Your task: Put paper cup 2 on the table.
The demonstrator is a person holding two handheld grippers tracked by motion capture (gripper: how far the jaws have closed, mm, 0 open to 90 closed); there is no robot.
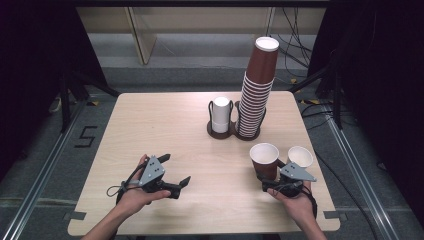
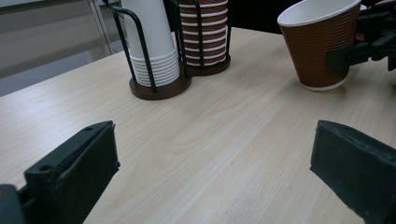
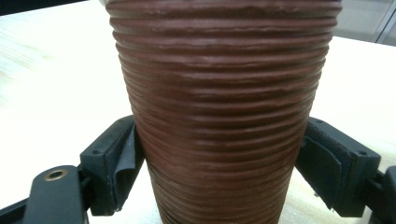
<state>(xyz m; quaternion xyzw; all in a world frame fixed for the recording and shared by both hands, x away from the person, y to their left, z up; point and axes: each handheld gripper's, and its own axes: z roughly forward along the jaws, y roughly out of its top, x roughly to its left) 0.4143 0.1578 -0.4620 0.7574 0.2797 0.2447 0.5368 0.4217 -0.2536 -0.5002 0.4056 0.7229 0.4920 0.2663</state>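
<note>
brown ribbed cup [image 1: 264, 159] is standing upright on the table [image 1: 165, 130], near side of the cup rack [image 1: 234, 131] and off toward the right edge. right gripper [image 1: 272, 179] is sitting level at the cup's lower half, one jaw on each side. in the right gripper view the left pad [image 3: 122, 161] is touching the cup wall; the right pad [image 3: 327, 163] is showing a thin gap, so i can't call it a clamp. jaws are roughly half spread, cup between them. right hand [image 1: 295, 197] is wrapping the gripper body from behind, forearm coming in from the near table edge, wrist low and close to the tabletop.

second cup [image 1: 300, 156], white inside, is sitting just beside the brown one, on the side farther from the rack's white stack.

left gripper [image 1: 172, 170] is resting well apart from the rack, toward the near-left of it, jaws spread wide and holding nothing, pointing across toward the rack. left hand [image 1: 137, 195] is gripping it from below, palm tilted inward.

rack is holding a short white cup stack [image 1: 220, 114] and a tall brown cup stack [image 1: 256, 95] leaning slightly.
</note>
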